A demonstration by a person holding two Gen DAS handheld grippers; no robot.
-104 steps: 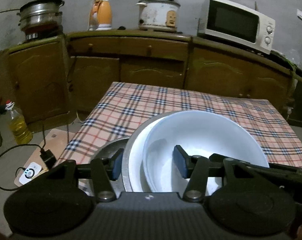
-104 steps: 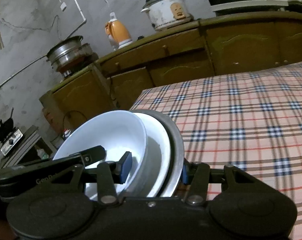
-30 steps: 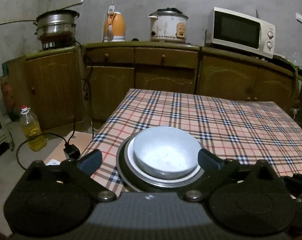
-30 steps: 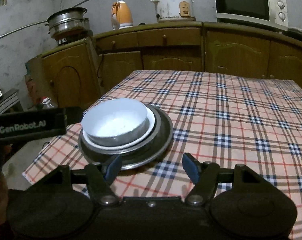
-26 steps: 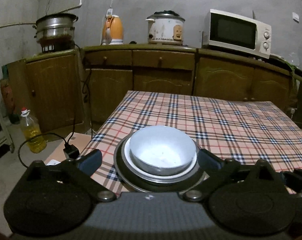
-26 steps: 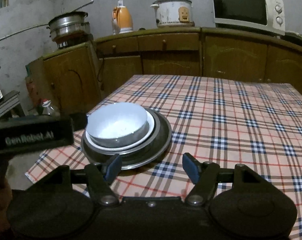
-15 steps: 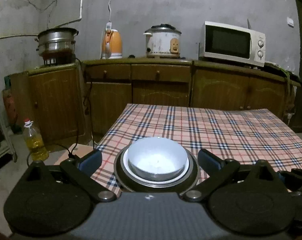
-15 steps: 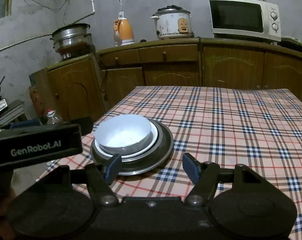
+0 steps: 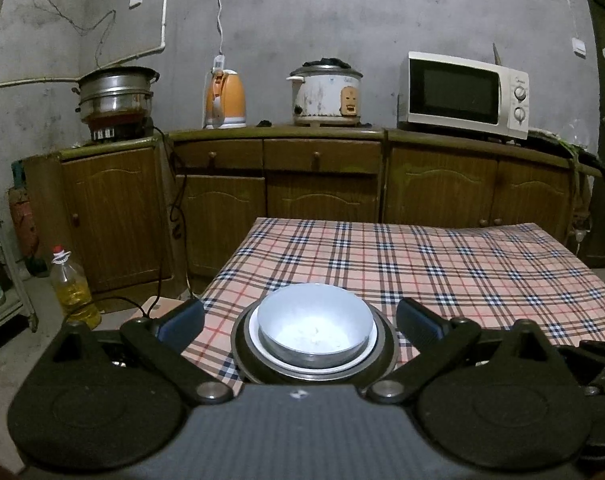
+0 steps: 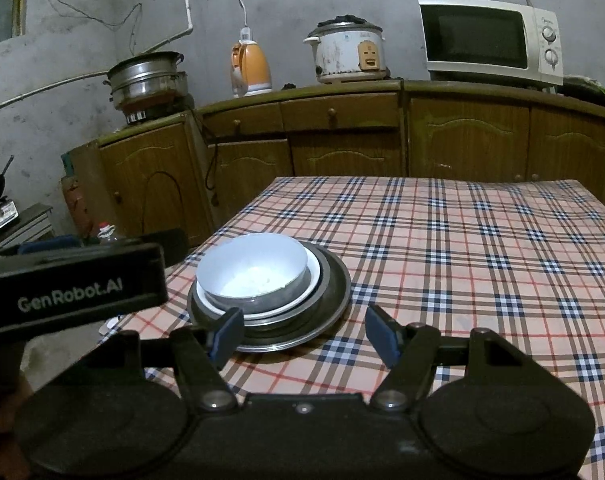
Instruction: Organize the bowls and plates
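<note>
The left gripper (image 9: pixel 300 320) is held level and faces straight ahead, its jaws spread wide with nothing between the blue pads (image 9: pixel 184 317). Both black finger arms angle outward from their pivot bolts on the grey body. The right gripper (image 10: pixel 304 334) is likewise level, its jaws parted to a narrower gap than the left pair and clamping nothing; its blue-tipped fingers (image 10: pixel 227 331) point forward. In the right wrist view the left gripper's black housing runs along the left side, and part of the person's hand (image 10: pixel 0 420) shows at the lower left edge beneath it.
</note>
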